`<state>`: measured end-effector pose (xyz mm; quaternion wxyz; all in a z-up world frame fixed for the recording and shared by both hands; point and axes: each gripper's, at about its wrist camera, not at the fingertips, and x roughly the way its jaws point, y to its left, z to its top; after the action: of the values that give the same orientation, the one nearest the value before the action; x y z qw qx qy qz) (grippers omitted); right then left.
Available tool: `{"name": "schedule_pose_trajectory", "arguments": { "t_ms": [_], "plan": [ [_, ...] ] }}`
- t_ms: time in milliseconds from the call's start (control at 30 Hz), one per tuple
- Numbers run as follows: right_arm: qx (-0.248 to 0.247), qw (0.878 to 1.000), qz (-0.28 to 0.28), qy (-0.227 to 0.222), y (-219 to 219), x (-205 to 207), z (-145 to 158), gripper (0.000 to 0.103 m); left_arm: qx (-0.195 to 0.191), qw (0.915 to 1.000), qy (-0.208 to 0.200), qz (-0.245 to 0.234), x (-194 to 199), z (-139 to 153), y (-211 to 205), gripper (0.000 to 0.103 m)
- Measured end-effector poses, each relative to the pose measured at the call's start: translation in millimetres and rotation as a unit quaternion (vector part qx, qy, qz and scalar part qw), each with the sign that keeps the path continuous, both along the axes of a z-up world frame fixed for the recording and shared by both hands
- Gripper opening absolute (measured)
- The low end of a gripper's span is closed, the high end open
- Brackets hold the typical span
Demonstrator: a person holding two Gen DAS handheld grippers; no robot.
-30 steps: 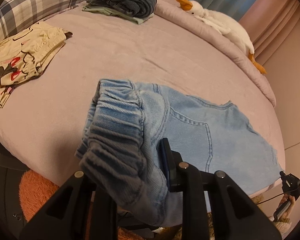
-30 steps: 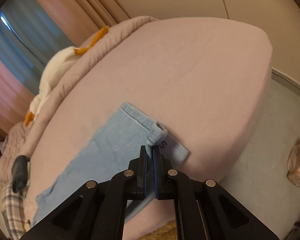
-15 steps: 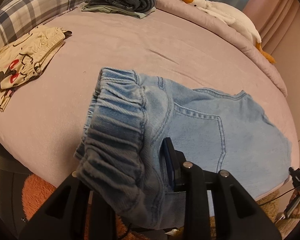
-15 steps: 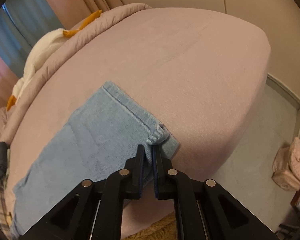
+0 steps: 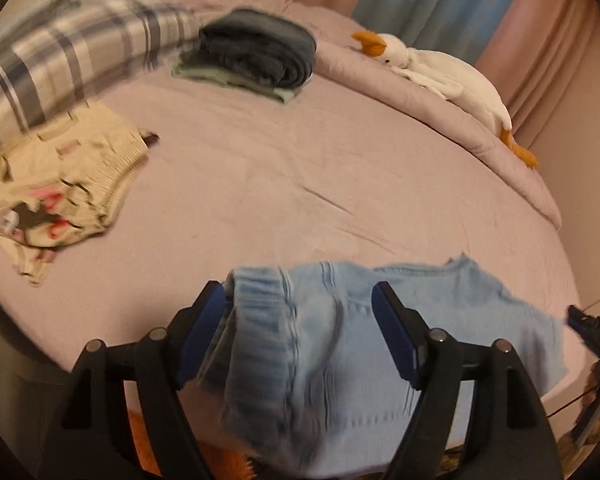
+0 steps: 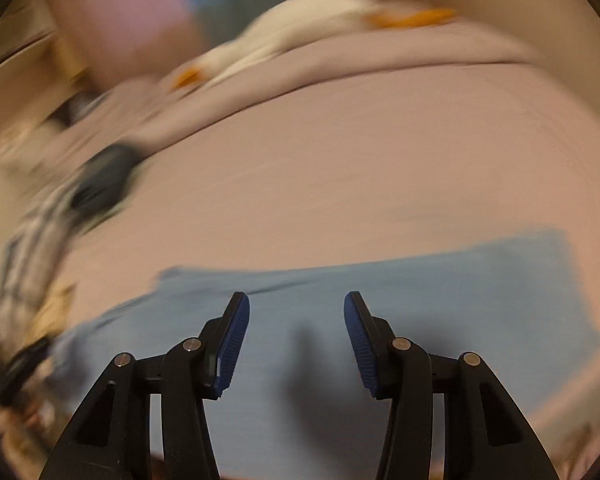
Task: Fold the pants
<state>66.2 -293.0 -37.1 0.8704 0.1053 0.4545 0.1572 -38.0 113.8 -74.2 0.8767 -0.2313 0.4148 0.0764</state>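
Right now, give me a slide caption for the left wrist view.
Open left gripper over light-blue pants on a pink bed.

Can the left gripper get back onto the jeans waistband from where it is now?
Probably yes. The left gripper is open, with the elastic waistband of the light blue jeans lying between its fingers at the bed edge; nothing blocks it.

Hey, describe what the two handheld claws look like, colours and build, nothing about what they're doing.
Both look alike. The left claw has glossy black angular plastic linkage arms with triangular cut-outs and silver rivet pins at the joints. Its fingers carry dark blue pads. The right claw matches, and its blue pads show fine ribbing. No sleeves or hands show.
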Motion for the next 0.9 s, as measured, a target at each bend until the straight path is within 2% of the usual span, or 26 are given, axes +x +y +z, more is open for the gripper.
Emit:
{"name": "schedule_pose_trajectory", "arguments": {
  "t_ms": [100,200,333,400,433,500,533,633,700,767,833,900],
  "plan": [
    [0.013,0.996,0.082,0.030,63,28,-8,0.049,-0.035,0.9987,0.036,-0.005,18,-23,8,0.074],
    [-0.030,0.991,0.123,0.036,114,52,-20,0.049,-0.048,0.9970,0.060,-0.007,25,-42,12,0.067],
    [-0.084,0.985,0.139,0.050,152,65,-44,0.049,-0.072,0.9963,0.045,-0.006,18,-49,21,0.057],
    [-0.121,0.982,0.140,0.034,167,65,-51,0.049,-0.081,0.9961,0.034,-0.003,10,-49,23,0.055],
    [-0.119,0.981,0.149,0.040,172,70,-53,0.049,-0.081,0.9963,0.029,-0.003,7,-49,22,0.054],
    [-0.099,0.974,0.182,0.089,177,72,-69,0.049,-0.071,0.9973,0.020,-0.003,2,-47,18,0.053],
    [-0.101,0.973,0.186,0.093,177,73,-73,0.048,-0.064,0.9978,0.017,-0.002,0,-47,16,0.053],
    [-0.127,0.972,0.188,0.067,179,70,-69,0.015,-0.043,0.9990,0.011,-0.002,0,-42,11,0.048],
    [-0.099,0.977,0.176,0.064,170,69,-60,0.012,-0.042,0.9991,-0.002,0.001,-2,-37,12,0.042],
    [-0.073,0.984,0.156,0.046,159,68,-46,0.010,-0.063,0.9979,-0.014,0.008,-2,-32,19,0.036],
    [-0.067,0.985,0.156,0.032,156,63,-33,0.009,-0.070,0.9973,-0.022,0.008,-2,-26,21,0.035],
    [-0.065,0.986,0.153,0.031,154,61,-33,0.009,-0.062,0.9974,-0.035,0.012,-5,-20,19,0.035]
  ]
}}
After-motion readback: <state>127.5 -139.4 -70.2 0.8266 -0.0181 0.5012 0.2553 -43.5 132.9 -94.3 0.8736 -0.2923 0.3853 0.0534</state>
